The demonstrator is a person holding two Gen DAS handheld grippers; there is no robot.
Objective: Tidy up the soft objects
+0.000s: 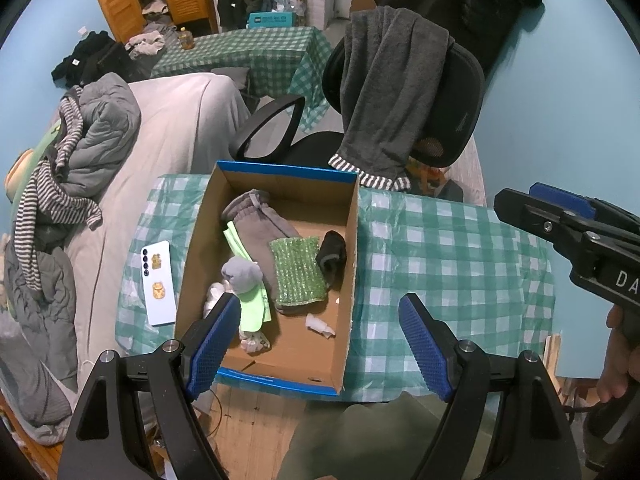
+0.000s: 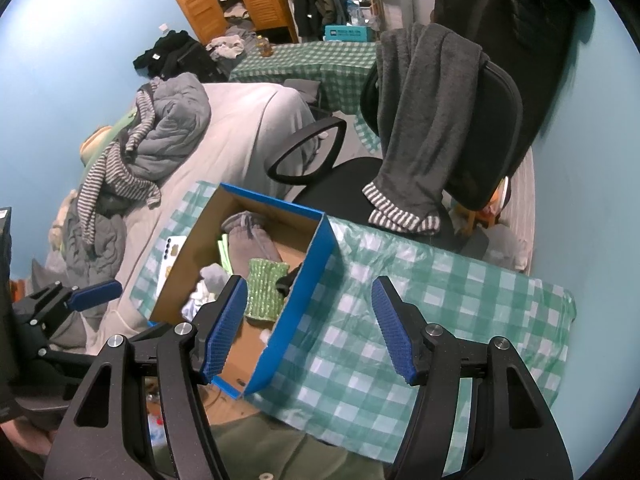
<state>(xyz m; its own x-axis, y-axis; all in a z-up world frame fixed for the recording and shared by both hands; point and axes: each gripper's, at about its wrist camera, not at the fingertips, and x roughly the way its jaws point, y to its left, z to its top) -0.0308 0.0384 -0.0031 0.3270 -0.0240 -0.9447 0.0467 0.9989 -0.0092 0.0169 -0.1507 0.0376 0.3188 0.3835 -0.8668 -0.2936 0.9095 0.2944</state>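
A blue-edged cardboard box (image 1: 352, 240) sits on the green checked tablecloth (image 1: 448, 256). Inside lie a grey sock-like garment (image 1: 260, 224), a green bubble-wrap pouch (image 1: 298, 276), a black sock (image 1: 332, 256), a light grey balled sock (image 1: 240, 274), a bright green cloth (image 1: 252, 308) and white scraps. My left gripper (image 1: 320, 336) hovers open above the box's near end, nothing between its blue pads. My right gripper (image 2: 308, 328) hangs open over the box's right wall (image 2: 304, 292) and the cloth, holding nothing. In the left wrist view the right gripper's fingers (image 1: 560, 212) show at the right edge.
A white phone (image 1: 159, 282) lies on the tablecloth left of the box. A black office chair (image 1: 440, 96) draped with a grey towel (image 1: 384, 92) stands behind the table. A bed with crumpled grey bedding (image 1: 92, 140) lies to the left. A second checked table (image 1: 248, 56) stands farther back.
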